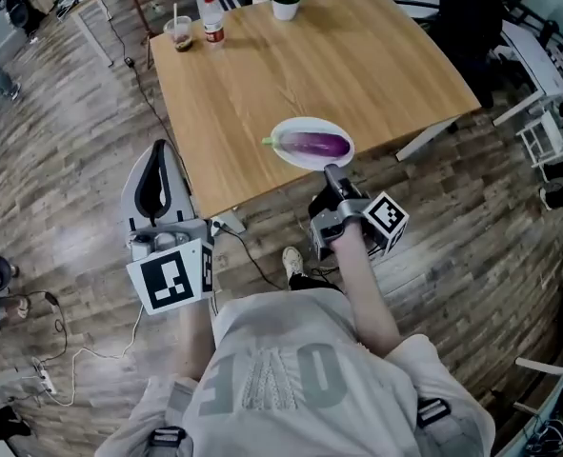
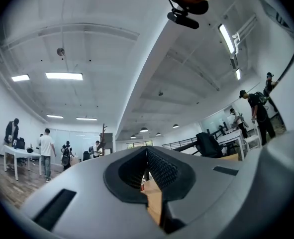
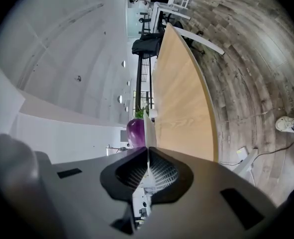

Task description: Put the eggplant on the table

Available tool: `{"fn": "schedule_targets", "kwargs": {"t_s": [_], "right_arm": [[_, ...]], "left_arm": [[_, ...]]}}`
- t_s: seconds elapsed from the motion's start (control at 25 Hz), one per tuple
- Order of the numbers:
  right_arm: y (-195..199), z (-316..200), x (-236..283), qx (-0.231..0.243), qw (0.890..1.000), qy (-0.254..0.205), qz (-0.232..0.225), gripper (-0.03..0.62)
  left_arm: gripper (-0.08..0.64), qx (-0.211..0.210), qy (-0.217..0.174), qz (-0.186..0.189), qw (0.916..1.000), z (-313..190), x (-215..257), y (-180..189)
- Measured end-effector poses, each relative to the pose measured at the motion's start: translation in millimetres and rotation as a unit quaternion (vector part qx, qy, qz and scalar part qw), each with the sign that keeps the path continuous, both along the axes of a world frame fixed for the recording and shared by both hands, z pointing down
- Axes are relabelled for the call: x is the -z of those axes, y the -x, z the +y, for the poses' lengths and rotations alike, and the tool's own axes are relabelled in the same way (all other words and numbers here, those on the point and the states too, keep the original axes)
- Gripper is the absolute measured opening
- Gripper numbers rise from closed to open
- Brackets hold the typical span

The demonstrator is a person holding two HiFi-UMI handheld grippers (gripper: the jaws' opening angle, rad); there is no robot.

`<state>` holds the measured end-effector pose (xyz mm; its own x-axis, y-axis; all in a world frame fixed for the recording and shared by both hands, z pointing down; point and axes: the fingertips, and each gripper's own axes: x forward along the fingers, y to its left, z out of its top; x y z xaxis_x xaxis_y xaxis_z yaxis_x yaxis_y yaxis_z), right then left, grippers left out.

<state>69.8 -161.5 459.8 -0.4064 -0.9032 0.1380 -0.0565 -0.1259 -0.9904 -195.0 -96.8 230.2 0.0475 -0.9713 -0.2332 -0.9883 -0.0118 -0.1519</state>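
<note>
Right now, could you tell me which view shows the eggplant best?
The head view: the whole eggplant lies on the white plate. The right gripper view shows only a purple part beside the plate's rim; the left gripper view, nothing.

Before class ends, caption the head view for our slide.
Right hand-held gripper clamps the rim of a white plate carrying a purple eggplant at the table edge.

Bright, even indoor light is falling on the pale wooden rectangular worktop [image 1: 357, 65], leaving only soft shadows. The grey-brown plank floor [image 1: 62, 188] is showing a faint sheen at the left. Long white ceiling light panels [image 2: 63, 75] are glowing overhead. Both gripper views are bending strongly, with black corners; their nearest surfaces are blurring.
</note>
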Motion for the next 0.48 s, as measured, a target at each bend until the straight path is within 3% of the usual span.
{"fn": "schedule_targets", "kwargs": {"t_s": [0.16, 0.28, 0.48], "right_arm": [[-17.3, -46.3, 2.2, 0.027, 0.999, -0.009, 0.020, 0.026], [-23.4, -72.9, -3.2, 0.047, 0.999, -0.004, 0.001, 0.025], [-34.3, -100.6, -18.7, 0.060, 0.998, 0.012, -0.010, 0.025]], "left_arm": [[0.009, 0.043, -0.024, 0.006, 0.9988, -44.9, 11.8, -11.2], [0.009, 0.067, -0.027, 0.007, 0.9973, -71.0, 12.3, -20.2], [0.009, 0.068, -0.012, 0.001, 0.9976, -100.1, 10.3, -43.6]]}}
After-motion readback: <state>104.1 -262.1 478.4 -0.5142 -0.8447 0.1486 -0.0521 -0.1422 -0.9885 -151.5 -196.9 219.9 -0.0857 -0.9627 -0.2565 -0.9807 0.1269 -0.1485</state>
